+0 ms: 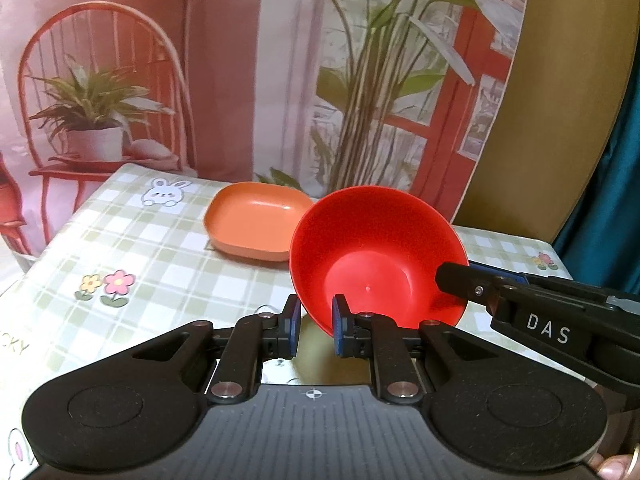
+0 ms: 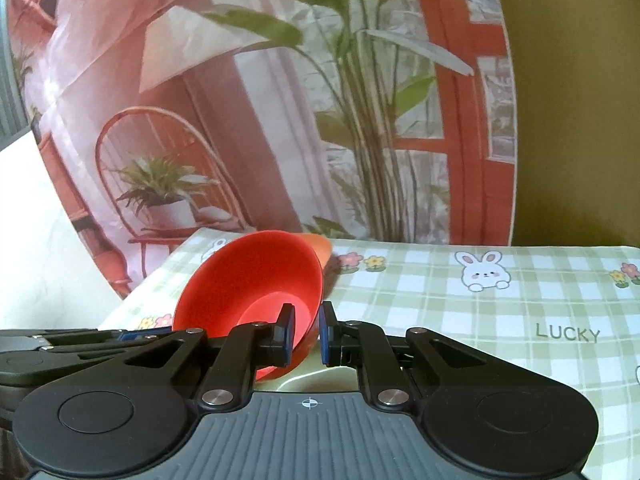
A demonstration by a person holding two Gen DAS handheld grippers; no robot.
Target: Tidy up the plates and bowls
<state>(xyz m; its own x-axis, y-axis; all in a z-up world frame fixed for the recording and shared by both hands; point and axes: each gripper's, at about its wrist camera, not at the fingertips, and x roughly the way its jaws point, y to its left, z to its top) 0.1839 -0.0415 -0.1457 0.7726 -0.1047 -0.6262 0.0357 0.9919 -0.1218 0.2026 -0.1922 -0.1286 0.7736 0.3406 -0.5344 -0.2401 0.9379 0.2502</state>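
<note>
There was one red bowl (image 1: 372, 256), one orange square plate (image 1: 256, 224), and one table (image 1: 160, 264) under a checked cloth. Two grippers were counted: the left gripper (image 1: 316, 320) and the right gripper (image 2: 307, 330). One printed backdrop (image 1: 240, 72) hung behind.

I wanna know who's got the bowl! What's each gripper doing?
Left gripper: shut on the red bowl's rim.
Right gripper: shut on the red bowl's opposite rim.

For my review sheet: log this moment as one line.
left gripper: shut on red bowl rim | right gripper: shut on same rim | bowl: tilted, above table | orange plate: on tablecloth
</note>
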